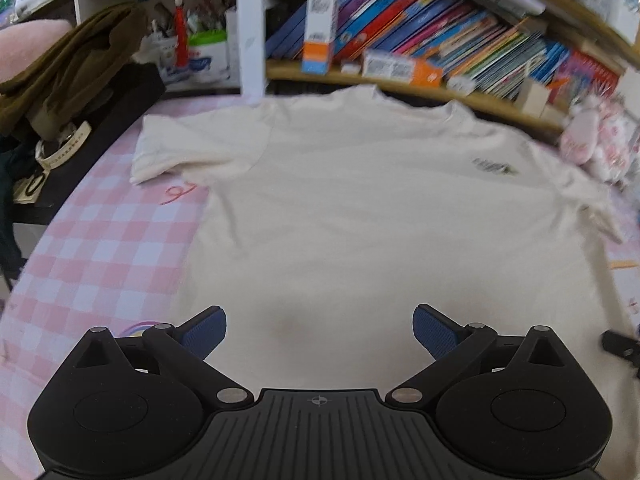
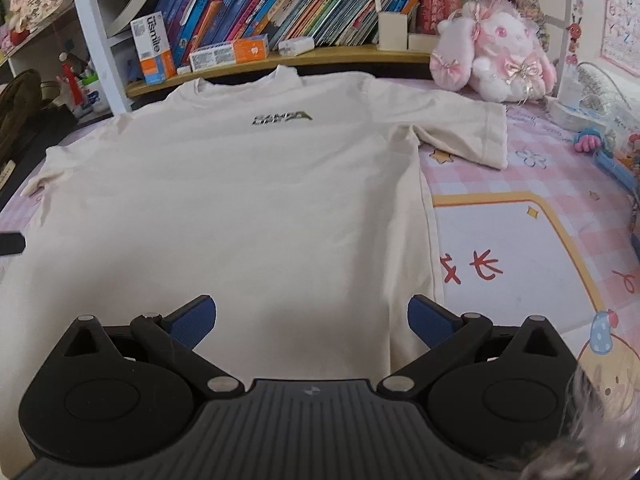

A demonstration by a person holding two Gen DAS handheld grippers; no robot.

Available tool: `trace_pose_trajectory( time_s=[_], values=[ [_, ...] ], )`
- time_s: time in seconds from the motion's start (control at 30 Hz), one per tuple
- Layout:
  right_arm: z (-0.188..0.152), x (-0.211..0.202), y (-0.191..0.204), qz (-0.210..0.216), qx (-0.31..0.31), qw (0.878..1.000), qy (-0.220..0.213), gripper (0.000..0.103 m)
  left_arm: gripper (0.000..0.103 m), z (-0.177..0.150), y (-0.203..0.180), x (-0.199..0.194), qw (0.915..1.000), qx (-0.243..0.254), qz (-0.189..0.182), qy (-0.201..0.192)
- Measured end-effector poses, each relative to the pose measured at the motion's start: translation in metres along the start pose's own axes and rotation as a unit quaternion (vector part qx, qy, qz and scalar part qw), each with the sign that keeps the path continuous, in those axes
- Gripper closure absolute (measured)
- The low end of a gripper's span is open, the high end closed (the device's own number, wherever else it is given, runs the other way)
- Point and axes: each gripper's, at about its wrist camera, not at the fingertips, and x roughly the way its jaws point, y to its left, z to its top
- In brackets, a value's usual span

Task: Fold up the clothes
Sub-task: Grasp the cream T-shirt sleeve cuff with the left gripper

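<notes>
- Clutter at far left: an olive garment [image 1: 76, 60] lies heaped on a dark ledge beside the bed [image 1: 100, 240]; it is well apart from both claws.
- Left claw [image 1: 319, 332]: fingers spread wide, nothing between them. It hovers over the lower left part of the T-shirt, near the hem.
- T-shirt [image 1: 360, 208]: cream, spread flat and face up on the pink checked bed, both sleeves out to the sides, no fold visible. Its long axis runs straight away from both claws, hem nearest, collar farthest, toward the bookshelf [image 2: 280, 8].
- Right claw [image 2: 312, 322]: fingers spread wide, holding nothing. It hovers over the lower right part of the shirt, its right finger [image 2: 430, 324] just above the right side seam.
- Judgement: each claw is nearer its own side edge; the hem lies closest to both, the sleeves farther ahead.
- Plush rabbit [image 2: 496, 56]: sits at far right near the right sleeve [image 2: 464, 128], apart from it.
</notes>
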Motion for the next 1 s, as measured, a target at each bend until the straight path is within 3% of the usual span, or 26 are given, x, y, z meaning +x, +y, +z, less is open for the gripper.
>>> trace_pose_trajectory(
  time_s=[0.4,0.5,0.57,0.6,0.77,0.9,1.0],
  values=[
    [-0.003,0.001,0.039,-0.034,-0.001,0.999,0.005,0.0,0.008,0.044,0.087,0.041,0.9958,-0.091,-0.001,0.006],
    [-0.003,0.002,0.045,-0.04,-0.003,0.999,0.004,0.0,0.015,0.051,0.104,0.055,0.9953,-0.097,0.002,-0.004],
    [-0.003,0.002,0.049,-0.044,-0.002,0.999,0.006,0.0,0.032,0.056,0.116,0.064,0.9943,-0.107,0.008,-0.005],
    [-0.003,0.002,0.05,-0.046,0.0,0.999,0.007,0.0,0.035,0.058,0.123,0.069,0.9937,-0.112,0.012,-0.006],
    [-0.001,0.004,0.061,-0.053,0.0,0.999,0.013,0.0,0.05,0.069,0.165,0.091,0.9728,-0.231,-0.015,-0.018],
    [-0.001,0.005,0.071,-0.058,-0.01,0.998,0.017,0.0,0.056,0.08,0.197,0.107,0.9432,-0.327,-0.042,-0.036],
    [0.0,0.004,0.079,-0.059,-0.017,0.998,0.017,0.0,0.056,0.088,0.21,0.118,0.9252,-0.375,-0.036,-0.045]
  ],
)
